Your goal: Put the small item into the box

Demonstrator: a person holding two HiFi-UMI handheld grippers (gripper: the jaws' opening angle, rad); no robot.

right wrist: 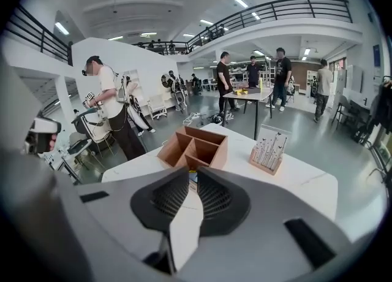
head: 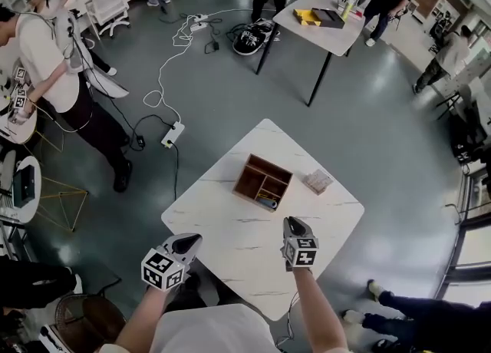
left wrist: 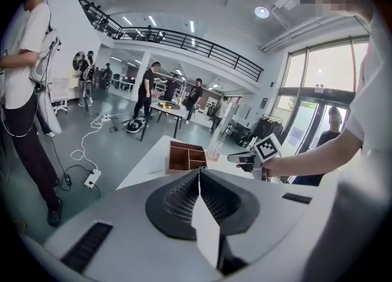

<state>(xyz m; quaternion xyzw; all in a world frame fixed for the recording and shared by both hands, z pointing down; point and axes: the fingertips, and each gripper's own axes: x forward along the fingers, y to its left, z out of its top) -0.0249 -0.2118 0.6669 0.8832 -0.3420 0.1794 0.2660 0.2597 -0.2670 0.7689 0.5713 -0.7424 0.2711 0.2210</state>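
Both the left gripper (head: 192, 242) and the right gripper (head: 294, 223) wait pinched shut and empty near the table's (head: 230, 229) 6 o'clock edge, likely because the small blue item (head: 267, 202) seems to lie inside the box (head: 242, 173) at 12 o'clock.

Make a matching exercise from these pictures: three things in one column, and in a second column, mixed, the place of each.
Things:
1 box
2 card stand
3 power strip

Places:
A on the floor, left of the table
B near the table's middle
C on the table, right of the box

Pairs: 1-B; 2-C; 3-A
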